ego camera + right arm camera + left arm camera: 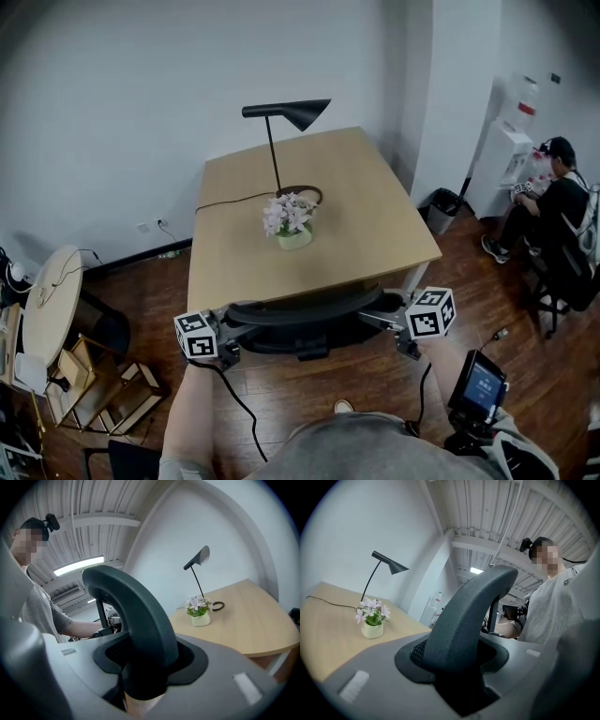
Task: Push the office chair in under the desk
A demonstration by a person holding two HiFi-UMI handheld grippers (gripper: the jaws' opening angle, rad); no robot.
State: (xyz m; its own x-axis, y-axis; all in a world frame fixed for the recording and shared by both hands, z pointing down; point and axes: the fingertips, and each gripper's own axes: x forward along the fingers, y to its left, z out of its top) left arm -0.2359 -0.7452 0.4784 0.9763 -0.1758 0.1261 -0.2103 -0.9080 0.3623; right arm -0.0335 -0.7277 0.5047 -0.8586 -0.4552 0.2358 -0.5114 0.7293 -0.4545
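Left hand-held gripper (pixel 461 667): clamped on one end of the chair back (pixel 468 611), for steering.
Right hand-held gripper (pixel 145 667): clamped on the other end, so the push was kept even.
Chair (pixel 300 323): set at the bench (pixel 319 206) near edge.

Left gripper (pixel 227 330) and right gripper (pixel 384 322) (arms outstretched) grip the chair (pixel 292 308).
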